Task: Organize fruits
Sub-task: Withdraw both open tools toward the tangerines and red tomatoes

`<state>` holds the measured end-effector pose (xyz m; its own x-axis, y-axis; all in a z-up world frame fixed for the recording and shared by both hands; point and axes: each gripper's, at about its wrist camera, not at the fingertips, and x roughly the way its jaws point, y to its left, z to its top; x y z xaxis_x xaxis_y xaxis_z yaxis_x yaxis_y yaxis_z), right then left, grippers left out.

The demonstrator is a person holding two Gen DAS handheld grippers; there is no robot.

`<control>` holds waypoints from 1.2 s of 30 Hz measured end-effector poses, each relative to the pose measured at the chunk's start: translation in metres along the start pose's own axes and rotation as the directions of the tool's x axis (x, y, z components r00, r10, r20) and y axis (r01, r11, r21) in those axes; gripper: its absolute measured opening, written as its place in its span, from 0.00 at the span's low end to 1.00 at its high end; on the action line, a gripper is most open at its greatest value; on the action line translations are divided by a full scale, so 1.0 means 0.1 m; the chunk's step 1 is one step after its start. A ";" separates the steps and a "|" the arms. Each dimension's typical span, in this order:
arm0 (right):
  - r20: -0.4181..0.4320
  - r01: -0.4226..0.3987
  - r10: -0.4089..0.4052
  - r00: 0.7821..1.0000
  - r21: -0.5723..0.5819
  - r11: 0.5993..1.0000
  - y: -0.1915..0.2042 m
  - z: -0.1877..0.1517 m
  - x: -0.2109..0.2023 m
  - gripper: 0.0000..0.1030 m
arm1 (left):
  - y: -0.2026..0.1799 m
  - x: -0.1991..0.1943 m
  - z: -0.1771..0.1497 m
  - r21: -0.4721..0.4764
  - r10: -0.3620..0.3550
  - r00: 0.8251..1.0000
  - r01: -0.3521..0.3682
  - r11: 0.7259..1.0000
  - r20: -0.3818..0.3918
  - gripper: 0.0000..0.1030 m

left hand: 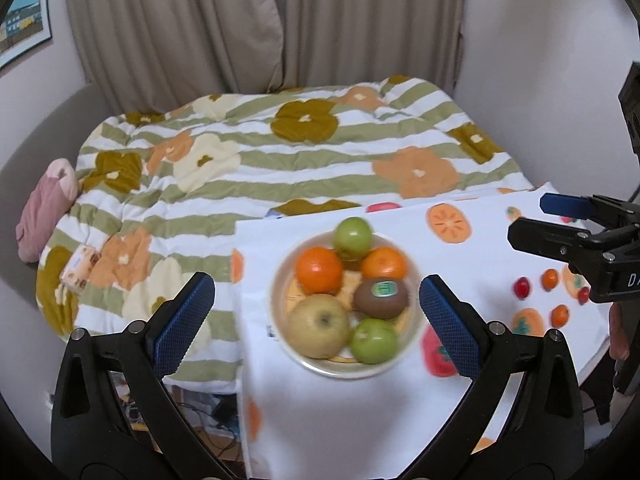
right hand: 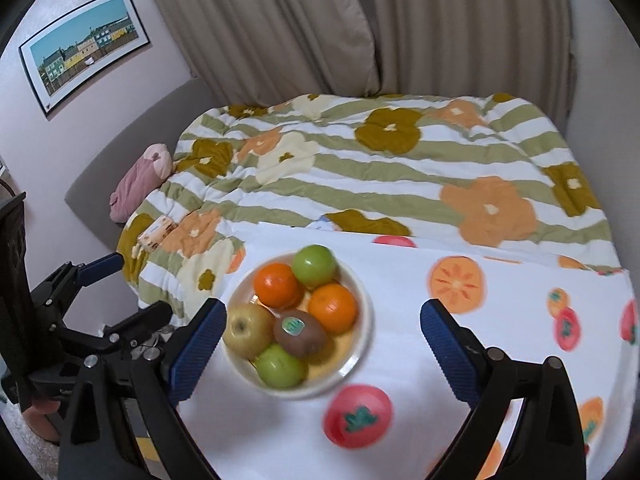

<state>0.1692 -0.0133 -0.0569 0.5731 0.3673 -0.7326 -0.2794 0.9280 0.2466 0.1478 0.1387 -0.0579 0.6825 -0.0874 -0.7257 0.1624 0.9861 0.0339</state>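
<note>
A round, glossy cream bowl (left hand: 280,300) sits on a white fruit-print cloth (left hand: 360,420), holding two oranges, two smooth green apples, a dull yellow apple (left hand: 319,326) and a fuzzy stickered kiwi (left hand: 382,298). The left gripper (left hand: 316,320) and right gripper (right hand: 322,340), with ribbed blue pads, both gape empty above it.

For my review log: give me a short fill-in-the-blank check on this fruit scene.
1. The bowl holds ___ fruits in all.
2. The sticker sits on the ___.
3. Both the left gripper and the right gripper have their jaws ___.
4. The green apples number ___.

Missing words: six; kiwi; open; two
</note>
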 end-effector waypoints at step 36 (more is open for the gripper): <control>-0.059 0.285 -0.279 0.959 0.181 0.941 -2.33 -1.70 -1.15 0.94 | -2.98 0.59 -0.94 0.209 -0.288 0.945 0.316 0.925 -0.155 1.00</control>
<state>0.0374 -0.2824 -0.1373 0.5821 0.0899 -0.8082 0.0398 0.9895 0.1387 0.0729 -0.1472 -0.1758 0.4877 -0.3450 -0.8019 0.5153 0.8553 -0.0545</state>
